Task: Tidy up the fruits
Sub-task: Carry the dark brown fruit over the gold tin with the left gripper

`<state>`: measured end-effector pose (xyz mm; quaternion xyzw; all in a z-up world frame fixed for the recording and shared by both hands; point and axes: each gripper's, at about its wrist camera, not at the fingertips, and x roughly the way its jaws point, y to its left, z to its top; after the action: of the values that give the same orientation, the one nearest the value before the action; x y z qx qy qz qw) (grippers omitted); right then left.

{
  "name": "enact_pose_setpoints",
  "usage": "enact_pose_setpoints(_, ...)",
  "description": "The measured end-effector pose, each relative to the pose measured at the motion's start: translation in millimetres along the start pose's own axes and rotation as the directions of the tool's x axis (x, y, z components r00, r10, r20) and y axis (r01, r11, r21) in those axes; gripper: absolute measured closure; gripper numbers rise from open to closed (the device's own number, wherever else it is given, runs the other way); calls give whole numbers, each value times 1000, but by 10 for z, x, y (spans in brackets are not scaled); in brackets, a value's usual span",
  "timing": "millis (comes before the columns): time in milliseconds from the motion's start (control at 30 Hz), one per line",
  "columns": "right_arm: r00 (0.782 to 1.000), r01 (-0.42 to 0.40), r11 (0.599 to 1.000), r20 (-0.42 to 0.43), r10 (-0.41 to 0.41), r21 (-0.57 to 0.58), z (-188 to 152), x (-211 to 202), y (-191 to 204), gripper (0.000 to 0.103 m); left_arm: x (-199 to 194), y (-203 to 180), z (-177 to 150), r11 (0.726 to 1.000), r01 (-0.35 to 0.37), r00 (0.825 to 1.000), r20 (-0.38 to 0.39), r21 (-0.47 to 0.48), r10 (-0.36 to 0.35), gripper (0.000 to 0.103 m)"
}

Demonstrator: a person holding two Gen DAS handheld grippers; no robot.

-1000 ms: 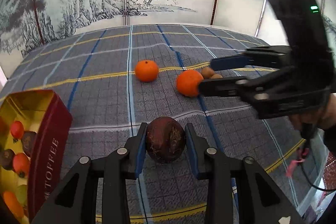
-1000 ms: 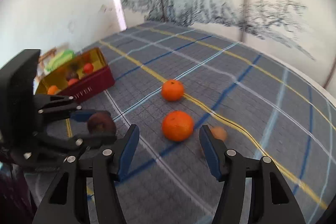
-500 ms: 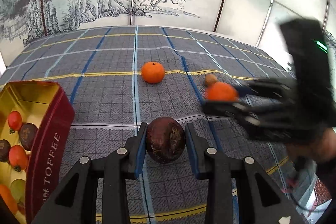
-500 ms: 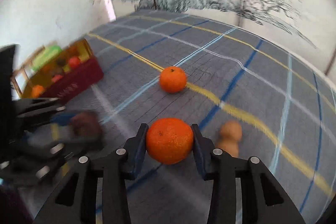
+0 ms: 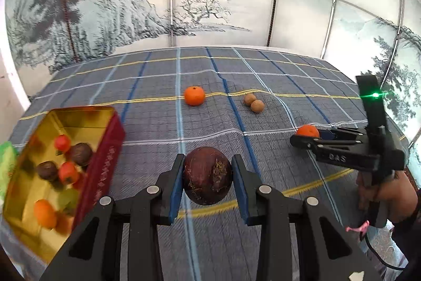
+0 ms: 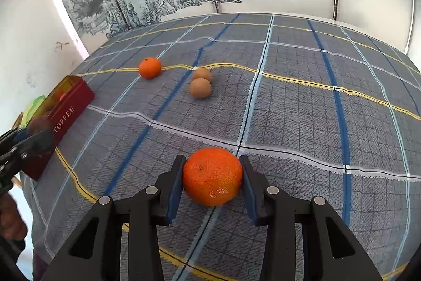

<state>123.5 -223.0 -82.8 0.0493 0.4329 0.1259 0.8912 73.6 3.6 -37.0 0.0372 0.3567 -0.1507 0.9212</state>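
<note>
My left gripper [image 5: 208, 179] is shut on a dark purple round fruit [image 5: 208, 175], held above the checked cloth just right of the red toffee tin [image 5: 102, 162]. The tin's gold inside holds several small fruits, red, brown and orange. My right gripper [image 6: 212, 177] is shut on an orange mandarin [image 6: 212, 175], lifted over the cloth; in the left wrist view the right gripper [image 5: 306, 134] shows at the right with that mandarin [image 5: 307, 131]. A second mandarin [image 5: 194, 95] and two small brown fruits [image 5: 254, 103] lie farther back on the cloth.
The tin [image 6: 67, 117] stands at the cloth's left edge, with something green [image 6: 33, 107] behind it. A painted folding screen [image 5: 210, 4] closes off the back. A person's hand [image 5: 381, 191] holds the right gripper. The cloth [image 6: 302, 109] has ripples.
The right gripper closed on the nearer mandarin and carried it off to the right, rolling upright. The left gripper rose with the purple fruit and shifted toward the tin.
</note>
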Motion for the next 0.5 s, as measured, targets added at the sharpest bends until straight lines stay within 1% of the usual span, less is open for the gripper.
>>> enact_pose_setpoints(200,999,42,999,-5,-42,-33,-10,11,62,61,-275,45,-100,998,-55,998,4,0,55,72)
enact_pose_setpoints(500,999,54,998,-5,-54,-33,-18,17,62,61,-589,298,-183,993,-110,994,18,-34,111,72)
